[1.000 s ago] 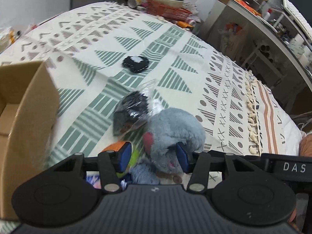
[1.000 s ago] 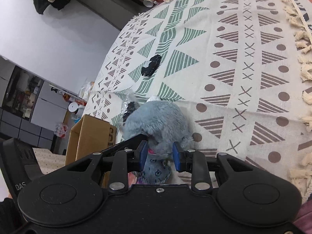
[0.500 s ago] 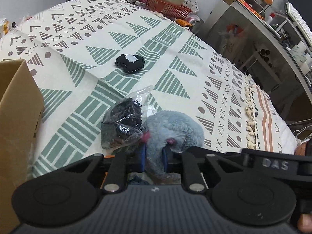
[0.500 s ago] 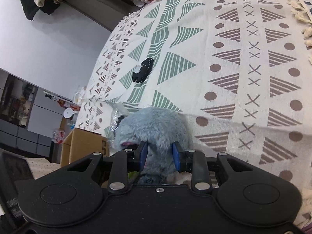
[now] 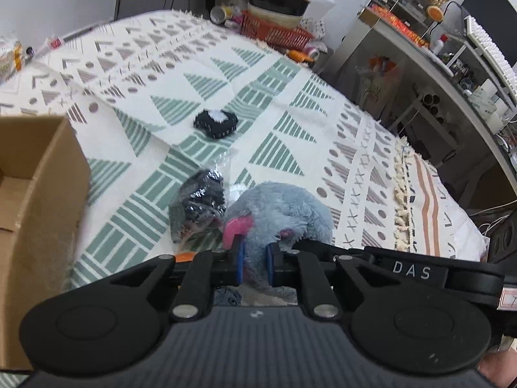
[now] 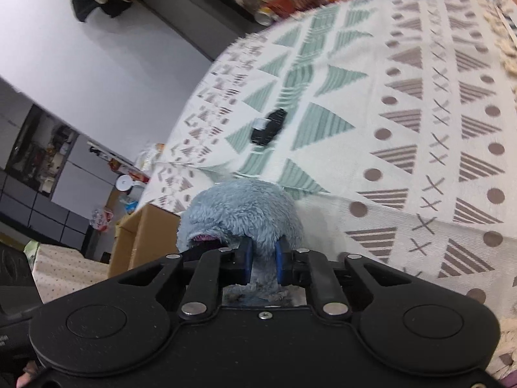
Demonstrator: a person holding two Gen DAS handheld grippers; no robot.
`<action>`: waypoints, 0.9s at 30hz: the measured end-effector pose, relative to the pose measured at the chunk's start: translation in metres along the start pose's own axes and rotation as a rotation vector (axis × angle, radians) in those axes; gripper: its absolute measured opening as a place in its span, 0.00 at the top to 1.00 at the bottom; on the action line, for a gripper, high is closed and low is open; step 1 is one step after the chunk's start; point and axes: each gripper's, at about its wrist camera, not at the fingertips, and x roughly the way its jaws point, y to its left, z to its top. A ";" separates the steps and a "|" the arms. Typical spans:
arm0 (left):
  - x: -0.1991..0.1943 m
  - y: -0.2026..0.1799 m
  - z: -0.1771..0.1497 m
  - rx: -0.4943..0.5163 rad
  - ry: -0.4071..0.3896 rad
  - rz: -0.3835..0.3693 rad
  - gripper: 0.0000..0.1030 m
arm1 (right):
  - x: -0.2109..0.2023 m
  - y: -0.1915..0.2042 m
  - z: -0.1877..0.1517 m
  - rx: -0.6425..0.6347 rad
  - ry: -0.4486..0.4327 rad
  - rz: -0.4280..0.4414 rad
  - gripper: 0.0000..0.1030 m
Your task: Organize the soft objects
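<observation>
A grey-blue plush toy (image 5: pixel 284 213) with a pink patch is held over the patterned bedspread (image 5: pixel 290 123). My left gripper (image 5: pixel 255 263) is shut on its fur. My right gripper (image 6: pixel 263 263) is also shut on the plush toy (image 6: pixel 242 213). A clear bag of dark soft items (image 5: pixel 198 207) lies just left of the toy. A small black-and-white soft piece (image 5: pixel 216 122) lies farther back on the bedspread; it also shows in the right wrist view (image 6: pixel 269 126). An open cardboard box (image 5: pixel 35 213) stands at the left.
An orange object (image 5: pixel 184 256) peeks out beside the left fingers. A red basket (image 5: pixel 274 32) and clutter sit beyond the bed's far edge. A desk with shelves (image 5: pixel 429 55) runs along the right. The box also shows in the right wrist view (image 6: pixel 142 236).
The left gripper closed on the plush toy, and the right gripper tightened on it. The toy has risen off the bedspread, and both views have pulled up and back.
</observation>
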 end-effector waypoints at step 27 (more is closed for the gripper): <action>-0.126 0.050 0.007 -0.055 -0.161 0.069 0.88 | -0.016 0.112 -0.035 -0.224 -0.083 0.202 0.87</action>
